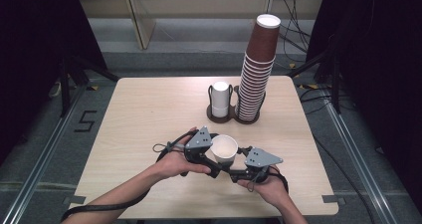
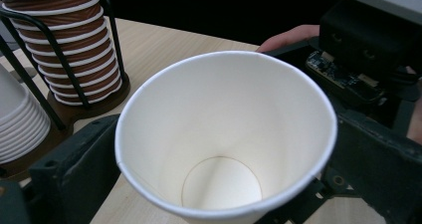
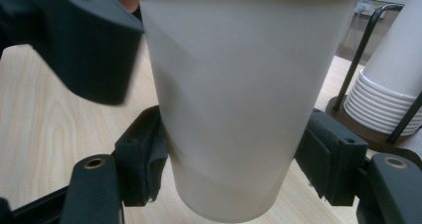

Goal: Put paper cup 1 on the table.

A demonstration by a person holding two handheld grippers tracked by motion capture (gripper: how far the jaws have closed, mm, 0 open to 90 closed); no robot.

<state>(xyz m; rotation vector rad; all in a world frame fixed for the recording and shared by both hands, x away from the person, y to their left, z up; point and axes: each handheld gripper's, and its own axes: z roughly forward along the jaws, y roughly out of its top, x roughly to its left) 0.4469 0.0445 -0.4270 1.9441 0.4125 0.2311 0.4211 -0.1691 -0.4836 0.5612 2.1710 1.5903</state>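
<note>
The white paper cup (image 1: 224, 150) stands upright over the near part of the pale wooden table (image 1: 144, 114), pinched low on its wall by the right gripper (image 3: 229, 157), while the left gripper (image 2: 224, 194) clasps it just under the rim. In my judgement, 1 cup is mid-handover between the 2 grippers; the next move calls for 1 of them to release before the cup travels to the dark wire cup holder (image 1: 234, 115).

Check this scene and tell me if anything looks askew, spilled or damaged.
Nothing spilled or damaged. The white cup is empty, held upright by the right gripper and left gripper. Only the tall brown cup stack leans slightly right.
</note>
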